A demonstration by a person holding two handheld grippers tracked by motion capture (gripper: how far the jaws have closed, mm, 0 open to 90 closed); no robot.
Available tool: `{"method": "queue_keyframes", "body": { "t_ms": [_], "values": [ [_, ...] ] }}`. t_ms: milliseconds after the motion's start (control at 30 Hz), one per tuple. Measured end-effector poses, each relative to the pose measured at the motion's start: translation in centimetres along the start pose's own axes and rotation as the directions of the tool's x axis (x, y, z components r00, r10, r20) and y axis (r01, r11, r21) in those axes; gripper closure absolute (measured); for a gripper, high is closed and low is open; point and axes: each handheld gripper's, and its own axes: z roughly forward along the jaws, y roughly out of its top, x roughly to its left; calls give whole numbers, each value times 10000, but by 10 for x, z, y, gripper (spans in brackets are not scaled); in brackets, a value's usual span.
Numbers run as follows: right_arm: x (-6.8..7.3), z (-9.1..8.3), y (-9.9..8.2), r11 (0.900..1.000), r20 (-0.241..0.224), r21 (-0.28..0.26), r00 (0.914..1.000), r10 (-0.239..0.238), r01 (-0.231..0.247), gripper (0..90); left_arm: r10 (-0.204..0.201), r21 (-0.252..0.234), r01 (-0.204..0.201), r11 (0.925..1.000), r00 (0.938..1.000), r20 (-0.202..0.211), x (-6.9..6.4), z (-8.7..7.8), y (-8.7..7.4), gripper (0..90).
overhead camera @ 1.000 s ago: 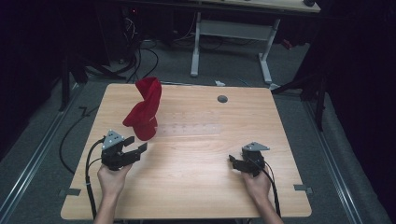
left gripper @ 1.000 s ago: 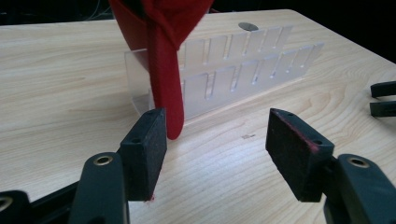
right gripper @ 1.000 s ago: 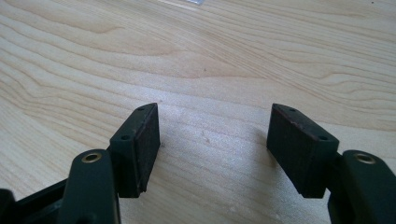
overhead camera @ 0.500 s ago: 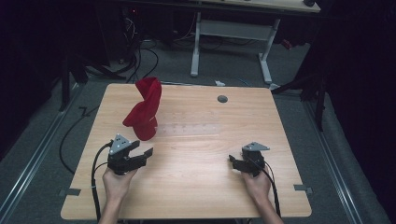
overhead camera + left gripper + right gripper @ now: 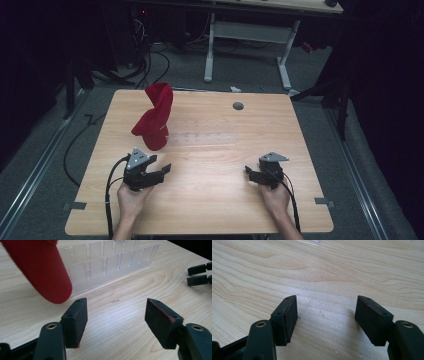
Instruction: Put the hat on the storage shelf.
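Observation:
A red cloth-like object [image 5: 154, 117] stands tall and twisted at the table's left rear, its lower end by a clear slotted plastic rack [image 5: 200, 137]. In the left gripper view its rounded red end [image 5: 40, 270] hangs just in front of the rack [image 5: 110, 262]. My left gripper [image 5: 161, 170] is on the table just short of the red object, jaws open with nothing between them [image 5: 116, 320]. My right gripper [image 5: 248, 173] rests at the front right, open and empty over bare wood [image 5: 325, 317]. The right gripper's tips [image 5: 198, 275] show at the far right of the left gripper view.
The wooden table [image 5: 210, 210] has a round grey grommet [image 5: 238, 105] near its far edge. Cables trail from both grippers over the front edge. Desk legs [image 5: 210, 50] and floor cables lie behind the table.
My left gripper has drawn back from the red object toward the front edge and slightly right. The right gripper has not moved.

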Motion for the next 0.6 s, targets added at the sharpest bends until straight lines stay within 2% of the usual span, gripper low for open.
{"method": "queue_keyframes", "body": {
  "t_ms": [200, 600],
  "values": [
    [0, 0, 0, 10000, -1, -1, 10000, 2, -2, 349, 97, 244, -97, 9997, 10000, 25, -2, 5, -8, 347],
    [0, 0, 0, 10000, 1, -1, 10000, 5, -5, 349, 417, 716, -402, 9966, 9990, -184, -2, 19, -27, 347]
  ]
}}
